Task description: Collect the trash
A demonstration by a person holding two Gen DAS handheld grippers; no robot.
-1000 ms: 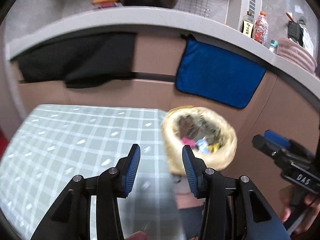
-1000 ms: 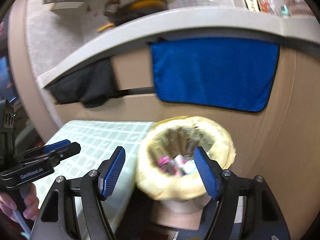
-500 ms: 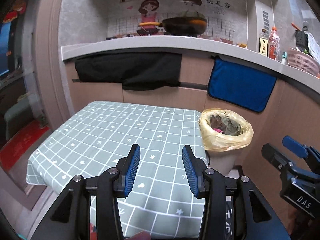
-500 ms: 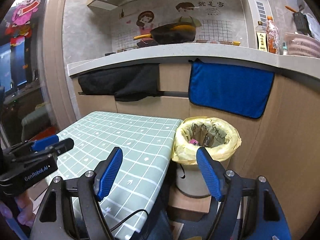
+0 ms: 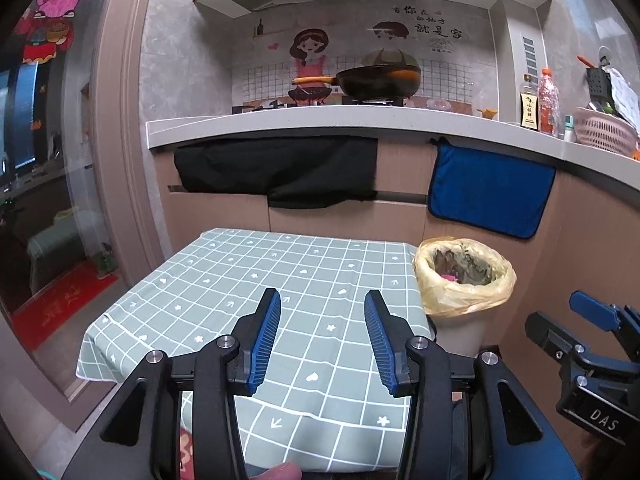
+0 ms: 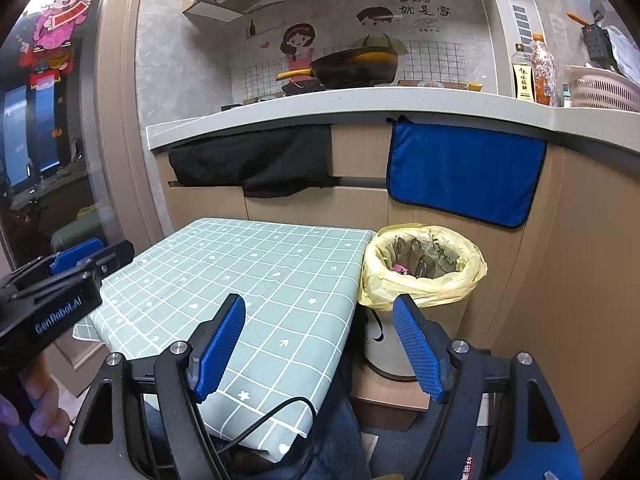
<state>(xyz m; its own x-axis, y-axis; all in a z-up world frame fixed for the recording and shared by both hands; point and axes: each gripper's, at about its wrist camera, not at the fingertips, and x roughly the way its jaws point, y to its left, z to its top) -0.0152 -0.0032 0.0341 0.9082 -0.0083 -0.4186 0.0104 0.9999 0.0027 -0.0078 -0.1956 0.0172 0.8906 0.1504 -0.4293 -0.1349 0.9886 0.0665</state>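
A trash bin point(image 5: 464, 292) lined with a yellow bag stands on the floor at the right end of the table; it also shows in the right wrist view point(image 6: 424, 276). Dry leaves and a pink scrap lie inside it. My left gripper point(image 5: 322, 338) is open and empty, held above the near edge of the green checked tablecloth point(image 5: 260, 280). My right gripper point(image 6: 318, 346) is open and empty, held low between the table's corner and the bin. The tablecloth point(image 6: 248, 272) carries no loose trash that I can see.
A kitchen counter point(image 5: 360, 124) with a wok, bottles and a pink basket runs behind the table. A black cloth point(image 5: 280, 172) and a blue towel point(image 5: 488, 196) hang from it. A glass door and a red mat are at the left. A cardboard box point(image 6: 392, 400) sits under the bin.
Both grippers have pulled back and up from close over the bin to a spot near the table's front edge. Both stay open and empty.
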